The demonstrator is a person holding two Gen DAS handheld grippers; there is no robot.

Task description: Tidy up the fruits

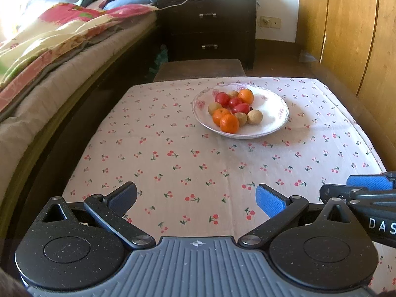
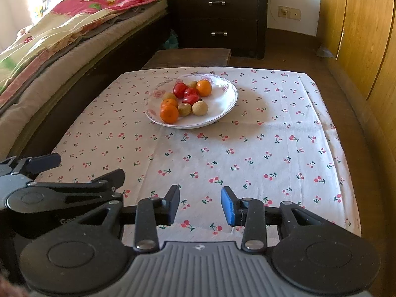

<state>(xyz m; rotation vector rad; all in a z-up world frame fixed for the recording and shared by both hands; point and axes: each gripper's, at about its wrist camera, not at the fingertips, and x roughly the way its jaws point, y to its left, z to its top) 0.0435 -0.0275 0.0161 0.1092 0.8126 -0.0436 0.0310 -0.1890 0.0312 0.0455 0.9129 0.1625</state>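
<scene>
**Both hand-held grippers empty, fruit on the far plate**

I am holding my left hand-held gripper (image 1: 196,199) wide and my right hand-held gripper (image 2: 200,204) narrower, both empty over the near surface (image 2: 284,148). The fruits (image 1: 232,109) are sitting on the plate (image 1: 272,116), far. Only the right view is showing the surface's right edge.

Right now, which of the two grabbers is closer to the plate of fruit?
Hard to call; perhaps the left. The left gripper and right gripper both hover open over the near edge of the table, side by side, well short of the plate.
</scene>
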